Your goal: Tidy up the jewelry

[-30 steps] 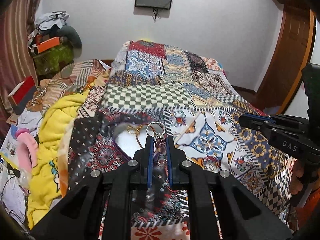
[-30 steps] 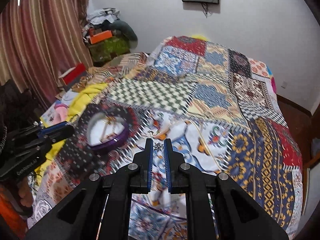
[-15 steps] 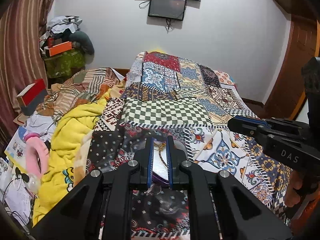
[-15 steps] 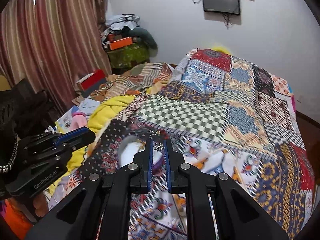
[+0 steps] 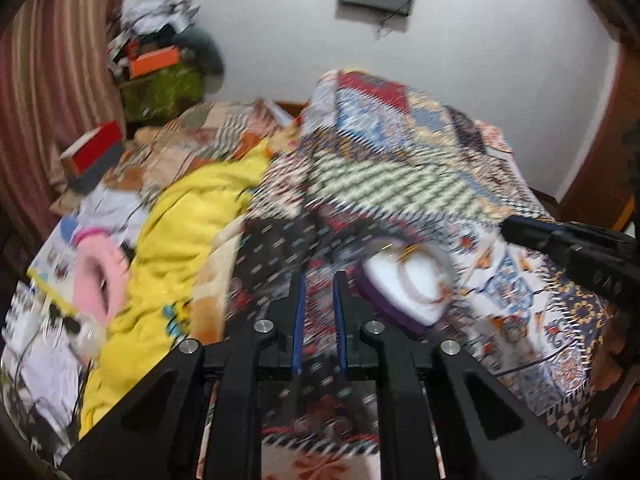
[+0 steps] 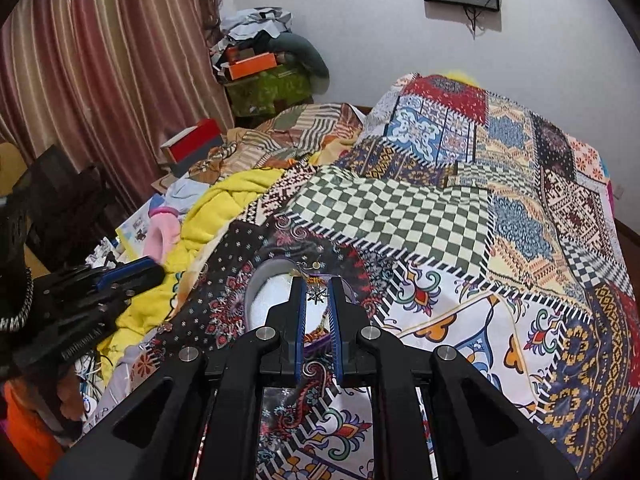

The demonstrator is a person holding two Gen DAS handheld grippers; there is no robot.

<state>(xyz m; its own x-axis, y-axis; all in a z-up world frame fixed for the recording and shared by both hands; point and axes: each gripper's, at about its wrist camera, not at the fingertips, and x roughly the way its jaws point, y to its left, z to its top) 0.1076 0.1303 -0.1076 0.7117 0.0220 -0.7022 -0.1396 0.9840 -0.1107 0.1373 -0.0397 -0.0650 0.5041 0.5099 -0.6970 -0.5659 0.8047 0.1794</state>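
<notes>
Left gripper (image 5: 318, 280) swung left of box (image 5: 404, 292), empty.

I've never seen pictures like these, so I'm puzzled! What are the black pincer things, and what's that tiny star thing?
There is no robot here. A person holds a gripper in each hand, and a camera on each one looks along its jaws. The blurry picture comes from the left gripper; nothing shows between its jaws. The sharp picture comes from the right gripper, whose jaws pinch a little star charm. Below lies a patchwork quilt with a purple heart-shaped box on it, white inside.
</notes>
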